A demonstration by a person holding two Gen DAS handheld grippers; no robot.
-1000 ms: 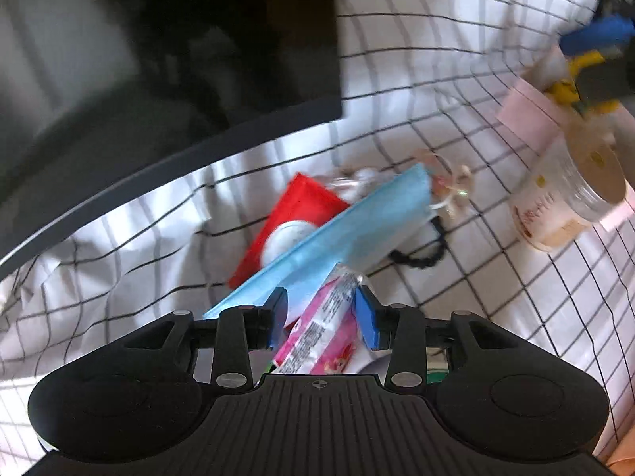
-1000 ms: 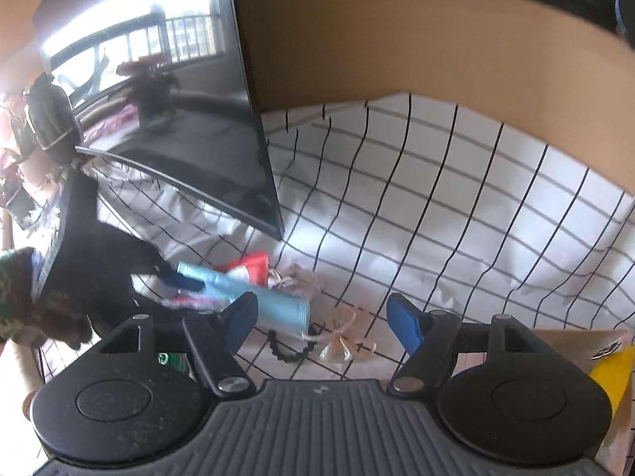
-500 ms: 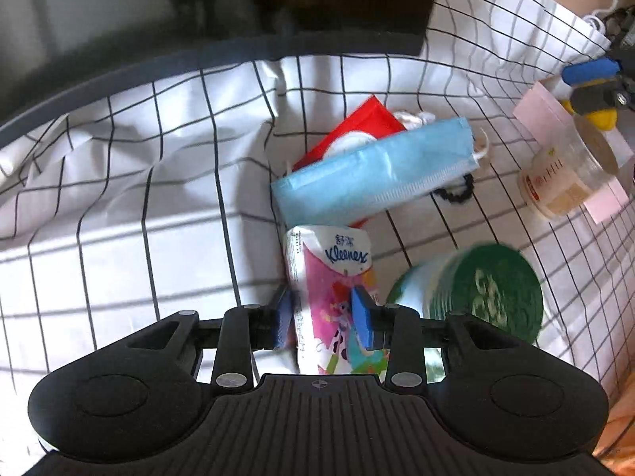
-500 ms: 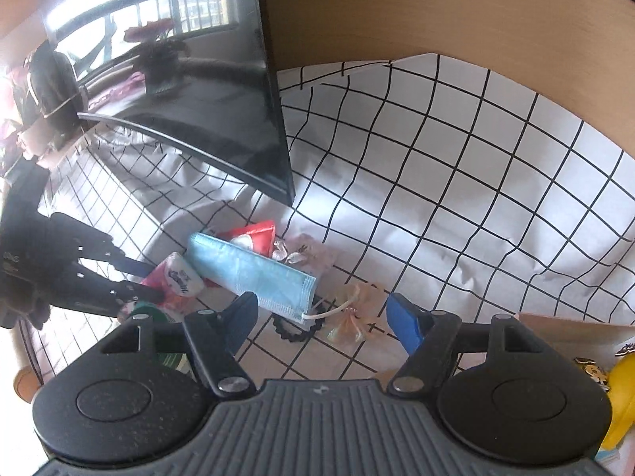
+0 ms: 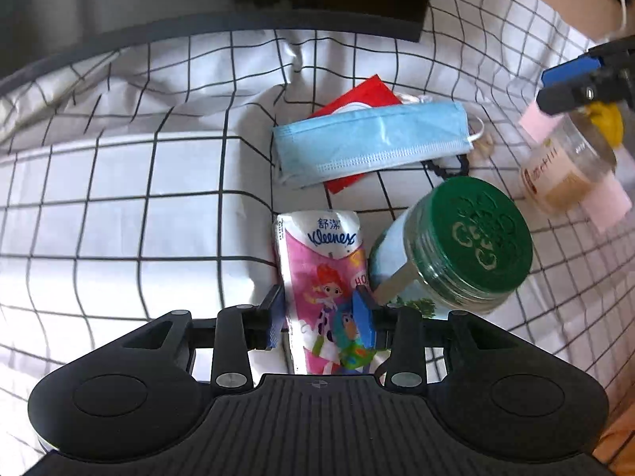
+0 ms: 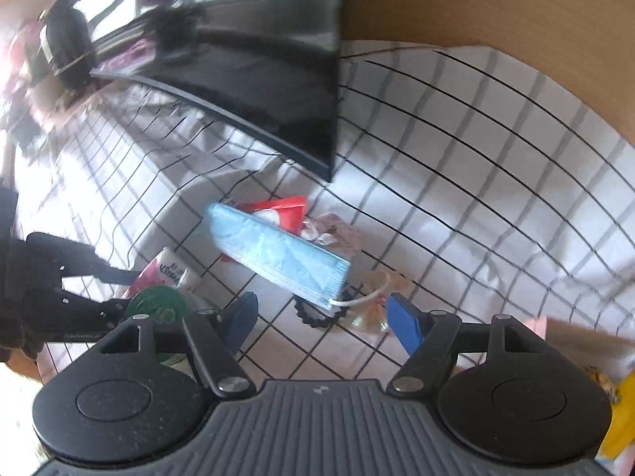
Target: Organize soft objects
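Observation:
My left gripper [image 5: 321,313] is shut on a pink Kleenex tissue pack [image 5: 317,254], held over the checked cloth [image 5: 119,198]; the pack also shows in the right wrist view [image 6: 162,273]. Beyond it lies a blue face mask [image 5: 373,142] on a red packet [image 5: 357,95]. The mask [image 6: 278,254] and red packet [image 6: 281,210] also show ahead of my right gripper [image 6: 321,317], which is open and empty just above a black hair tie [image 6: 313,313].
A green-lidded glass jar [image 5: 468,246] stands right beside the tissue pack. A clear cup with a pink label [image 5: 567,170] stands at the right. A dark monitor [image 6: 246,87] stands at the back. Small clear wrapped items [image 6: 337,234] lie near the mask.
My left gripper has closed on the tissue pack and drawn it back from under the mask, beside the green-lidded jar. My right gripper has moved nearer the mask, still open.

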